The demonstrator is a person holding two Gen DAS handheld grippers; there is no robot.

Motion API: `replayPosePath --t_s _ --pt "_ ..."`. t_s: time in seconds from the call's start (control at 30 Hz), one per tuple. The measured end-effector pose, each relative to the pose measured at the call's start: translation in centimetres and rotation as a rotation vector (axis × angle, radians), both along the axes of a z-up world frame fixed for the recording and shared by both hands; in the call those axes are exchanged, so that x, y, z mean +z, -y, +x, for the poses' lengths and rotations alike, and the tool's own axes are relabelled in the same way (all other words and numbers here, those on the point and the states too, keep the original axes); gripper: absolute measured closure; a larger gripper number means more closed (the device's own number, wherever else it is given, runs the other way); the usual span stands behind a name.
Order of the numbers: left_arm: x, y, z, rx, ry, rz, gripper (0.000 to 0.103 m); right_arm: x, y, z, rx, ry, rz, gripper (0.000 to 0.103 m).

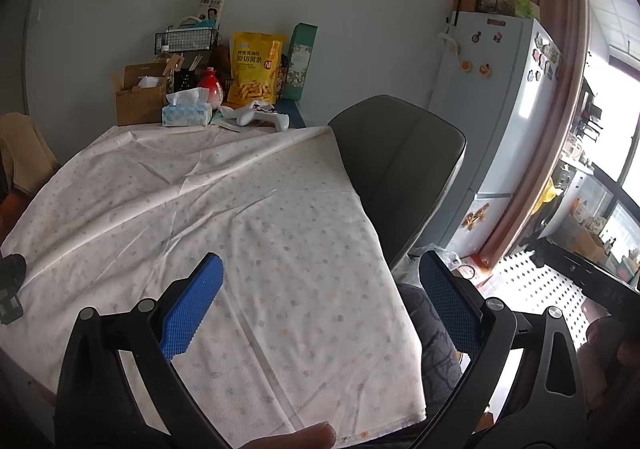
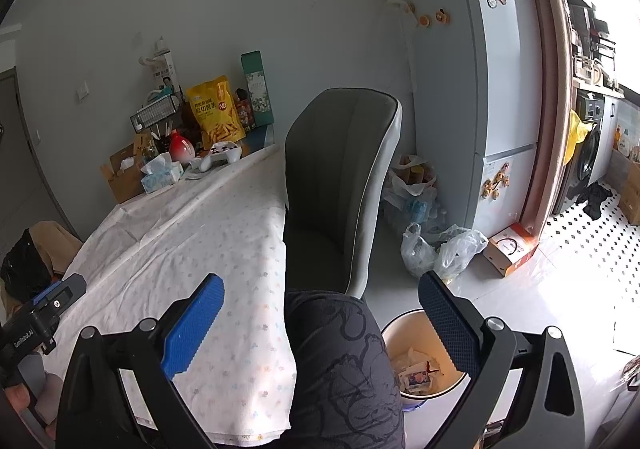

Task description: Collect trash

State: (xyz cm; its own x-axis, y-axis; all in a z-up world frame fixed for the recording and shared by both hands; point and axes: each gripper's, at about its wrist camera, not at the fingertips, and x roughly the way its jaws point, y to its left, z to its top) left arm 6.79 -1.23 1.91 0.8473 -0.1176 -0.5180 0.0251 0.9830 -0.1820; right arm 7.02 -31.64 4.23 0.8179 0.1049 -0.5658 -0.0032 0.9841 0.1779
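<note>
My left gripper (image 1: 322,261) is open and holds nothing, hovering over the near right part of the table's white flowered cloth (image 1: 240,209). My right gripper (image 2: 322,280) is open and holds nothing too; it hangs past the table's right edge, above a person's knee in dark patterned trousers (image 2: 340,361). Under its right finger, a round cream bin (image 2: 394,327) stands on the floor with crumpled paper and wrappers (image 2: 416,373) inside. No loose trash shows on the cloth near either gripper. The left gripper's body (image 2: 52,305) shows at the right wrist view's left edge.
A grey chair (image 2: 340,177) stands against the table's right side. Clutter lines the far end: tissue box (image 1: 187,114), white game controller (image 1: 264,115), yellow snack bag (image 1: 256,67), cardboard box (image 1: 140,97). Plastic bags (image 2: 440,249) and an orange box (image 2: 512,249) lie by the fridge (image 2: 472,89).
</note>
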Motion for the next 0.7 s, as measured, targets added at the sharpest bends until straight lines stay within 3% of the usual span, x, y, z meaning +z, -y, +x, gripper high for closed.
replayPosePath --t_s 0.7 --pt "-0.20 -0.25 0.22 -0.009 -0.006 -0.014 0.006 -0.29 -0.33 0.25 0.010 -0.007 0.001 0.008"
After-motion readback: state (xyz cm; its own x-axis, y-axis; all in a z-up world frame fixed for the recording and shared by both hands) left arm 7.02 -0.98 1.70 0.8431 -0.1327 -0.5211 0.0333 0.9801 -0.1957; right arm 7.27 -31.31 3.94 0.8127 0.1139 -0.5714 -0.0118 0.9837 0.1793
